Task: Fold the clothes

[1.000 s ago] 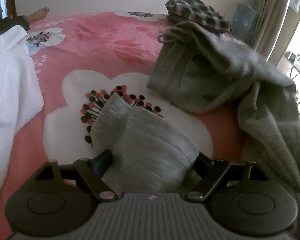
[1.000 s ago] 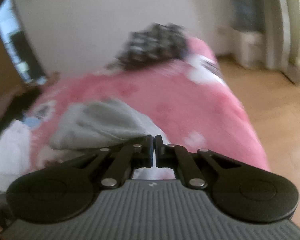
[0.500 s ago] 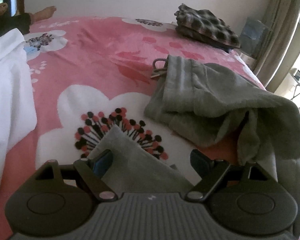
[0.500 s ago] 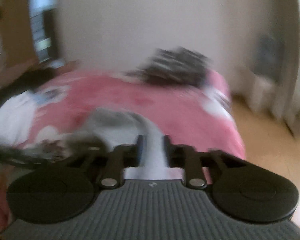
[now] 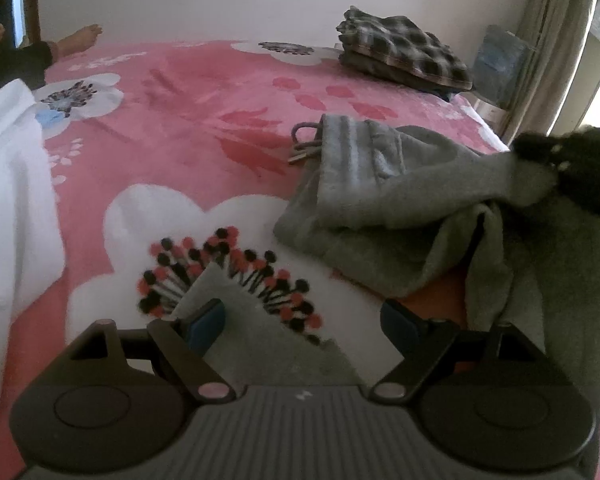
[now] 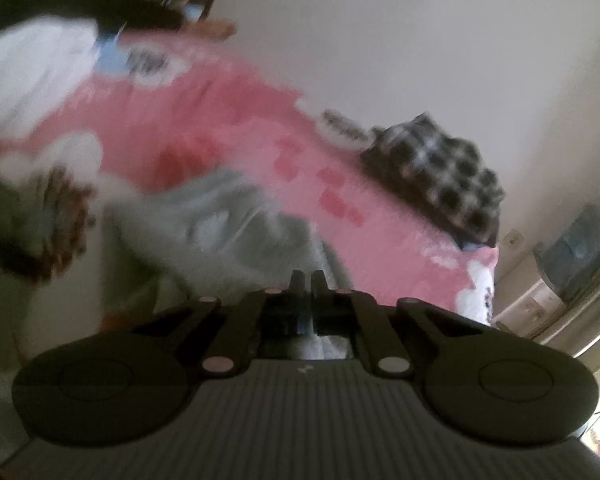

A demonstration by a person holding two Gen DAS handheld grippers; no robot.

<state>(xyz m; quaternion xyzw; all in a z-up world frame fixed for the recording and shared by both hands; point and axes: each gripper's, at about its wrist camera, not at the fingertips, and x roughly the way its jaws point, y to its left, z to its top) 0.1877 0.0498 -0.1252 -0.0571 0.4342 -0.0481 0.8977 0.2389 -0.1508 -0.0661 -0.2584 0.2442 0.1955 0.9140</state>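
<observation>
Grey sweatpants (image 5: 380,200) lie bunched on the pink bedcover (image 5: 188,120), waistband and drawstring (image 5: 304,148) facing left. One light grey leg end (image 5: 260,336) lies flat between the fingers of my left gripper (image 5: 300,320), which stands open just above it. My right gripper (image 6: 309,280) is shut on a fold of the sweatpants (image 6: 228,216). In the left wrist view the right gripper (image 5: 560,164) is a dark blur at the right, lifting that fold off the bed. The right wrist view is tilted and blurred.
A white garment (image 5: 12,200) lies along the bed's left side. Folded plaid clothes (image 5: 404,52) sit at the far right corner. A person's foot (image 5: 80,38) rests at the far left edge. A curtain (image 5: 556,40) and the bed's right edge are close by.
The grey leg end has dropped from a raised bulge to lying flat between my open left fingers. My right gripper opened briefly, shut on a fold, and swung with it.
</observation>
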